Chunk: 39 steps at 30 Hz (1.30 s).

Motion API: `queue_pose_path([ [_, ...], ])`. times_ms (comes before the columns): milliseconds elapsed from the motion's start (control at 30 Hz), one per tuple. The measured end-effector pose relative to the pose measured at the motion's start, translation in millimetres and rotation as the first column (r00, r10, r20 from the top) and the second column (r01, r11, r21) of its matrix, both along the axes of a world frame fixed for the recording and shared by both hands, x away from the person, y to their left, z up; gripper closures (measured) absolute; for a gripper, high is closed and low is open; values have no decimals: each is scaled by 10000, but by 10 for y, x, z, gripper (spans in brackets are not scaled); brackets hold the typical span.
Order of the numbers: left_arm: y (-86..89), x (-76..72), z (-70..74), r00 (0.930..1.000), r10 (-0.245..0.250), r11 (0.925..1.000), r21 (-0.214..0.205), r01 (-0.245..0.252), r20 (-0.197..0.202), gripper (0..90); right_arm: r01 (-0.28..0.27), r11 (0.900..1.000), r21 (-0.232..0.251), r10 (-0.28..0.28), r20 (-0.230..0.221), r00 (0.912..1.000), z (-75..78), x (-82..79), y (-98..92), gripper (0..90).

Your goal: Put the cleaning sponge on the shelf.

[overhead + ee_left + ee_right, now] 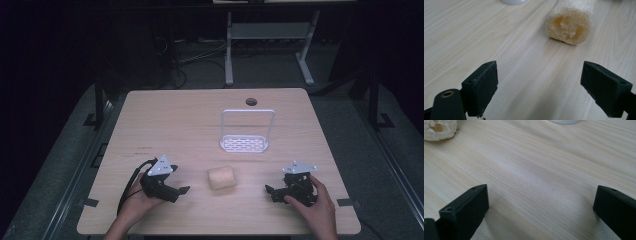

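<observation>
Loofah piece point(221, 177), tabletop point(190, 115), between two grippers.
Both grippers' fingers were spread, empty; the light loofah could likely roll away if nudged.

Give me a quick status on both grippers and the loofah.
Left gripper open, empty. Right gripper open, empty. Pale yellow cylindrical loofah sponge lies on the wooden table between them, untouched. White wire rack stands behind, clear of the path.

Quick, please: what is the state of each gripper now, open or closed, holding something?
Left gripper: open, holding nothing; the loofah lies ahead of it.
Right gripper: open, holding nothing.
</observation>
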<state>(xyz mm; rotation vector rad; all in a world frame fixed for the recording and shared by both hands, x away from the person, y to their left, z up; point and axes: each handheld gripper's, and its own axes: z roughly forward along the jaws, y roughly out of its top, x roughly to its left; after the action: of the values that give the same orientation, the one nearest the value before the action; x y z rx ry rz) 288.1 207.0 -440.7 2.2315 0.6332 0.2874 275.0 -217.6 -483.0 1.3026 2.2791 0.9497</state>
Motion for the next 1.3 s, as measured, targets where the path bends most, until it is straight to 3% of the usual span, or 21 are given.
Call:
queue_pose_path([
  [567, -227, 75, 118, 9988, -466, 9989, -82, 467, 131, 139, -6, 10000, -6, 6, 14, 10000, 0, 1, -1, 0],
  [1300, -577, 158, 218, 9918, -1239, 9921, -179, 1245, 311, 140, -8, 10000, -5, 8, 14, 10000, 0, 1, -1, 0],
])
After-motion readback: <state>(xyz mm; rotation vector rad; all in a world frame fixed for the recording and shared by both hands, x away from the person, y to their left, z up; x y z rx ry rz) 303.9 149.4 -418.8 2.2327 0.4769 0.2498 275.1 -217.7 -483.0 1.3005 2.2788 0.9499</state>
